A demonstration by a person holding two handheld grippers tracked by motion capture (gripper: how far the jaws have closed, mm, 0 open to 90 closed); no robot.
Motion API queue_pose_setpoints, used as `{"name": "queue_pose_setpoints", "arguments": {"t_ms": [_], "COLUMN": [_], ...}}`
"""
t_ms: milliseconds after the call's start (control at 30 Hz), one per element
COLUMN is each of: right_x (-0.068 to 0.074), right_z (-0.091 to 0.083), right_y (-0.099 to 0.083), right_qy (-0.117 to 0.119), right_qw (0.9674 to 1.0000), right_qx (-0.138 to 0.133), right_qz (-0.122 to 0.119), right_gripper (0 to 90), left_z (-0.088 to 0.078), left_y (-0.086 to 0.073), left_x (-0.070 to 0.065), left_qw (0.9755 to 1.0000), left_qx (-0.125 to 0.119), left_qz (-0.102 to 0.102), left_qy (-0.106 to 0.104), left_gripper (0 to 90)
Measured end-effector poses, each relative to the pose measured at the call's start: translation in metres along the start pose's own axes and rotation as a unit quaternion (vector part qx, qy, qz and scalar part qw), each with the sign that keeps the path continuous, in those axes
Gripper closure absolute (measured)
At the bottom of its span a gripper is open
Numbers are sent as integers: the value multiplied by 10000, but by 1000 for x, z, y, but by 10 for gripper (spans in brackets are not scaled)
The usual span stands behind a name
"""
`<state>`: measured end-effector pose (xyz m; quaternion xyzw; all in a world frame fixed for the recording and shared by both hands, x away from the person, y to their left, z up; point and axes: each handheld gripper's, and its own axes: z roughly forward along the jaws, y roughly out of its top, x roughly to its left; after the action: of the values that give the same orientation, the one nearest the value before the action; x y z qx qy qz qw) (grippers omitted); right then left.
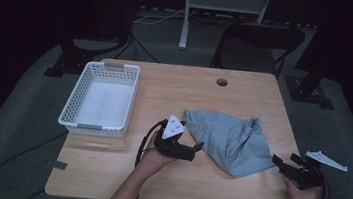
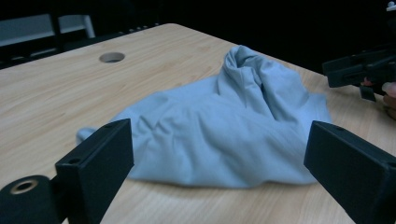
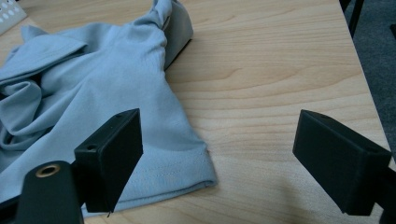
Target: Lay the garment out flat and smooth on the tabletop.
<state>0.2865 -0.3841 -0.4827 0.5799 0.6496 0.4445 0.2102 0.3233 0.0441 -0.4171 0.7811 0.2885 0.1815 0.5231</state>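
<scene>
In the high view, the grey-blue garment (image 1: 230, 141) lies crumpled at the centre right of the table (image 1: 165, 179), between the left gripper (image 1: 198, 149) and the right gripper (image 1: 278, 162). A white basket (image 1: 100, 100) stands at the left.

In the left gripper view, the jaws stand wide with nothing between them — the cloth looks soft, light and limp.

In the right gripper view, the jaws are wide too; the stitched hem (image 3: 187, 175) at the lower centre seems the best place to pinch.

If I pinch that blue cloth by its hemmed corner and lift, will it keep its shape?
Probably not: the blue cloth lies crumpled in soft folds, so it should drape and hang. It looks thin, so likely light. Pushed, it would probably bunch rather than slide.
</scene>
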Motion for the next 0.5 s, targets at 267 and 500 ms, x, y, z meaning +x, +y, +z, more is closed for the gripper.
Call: {"name": "queue_pose_setpoints", "arguments": {"t_ms": [267, 500], "right_x": [-1, 0], "right_z": [1, 2], "right_y": [0, 0], "right_qy": [60, 82], "right_qw": [9999, 9999], "right_qx": [81, 102], "right_qz": [0, -36], "right_gripper": [159, 159], "left_z": [32, 67], "left_y": [28, 38], "left_x": [6, 9], "left_qw": [9996, 9981], "left_qx": [175, 461], "left_qz": [140, -30], "left_qy": [-145, -400], "left_gripper": [121, 122]}}
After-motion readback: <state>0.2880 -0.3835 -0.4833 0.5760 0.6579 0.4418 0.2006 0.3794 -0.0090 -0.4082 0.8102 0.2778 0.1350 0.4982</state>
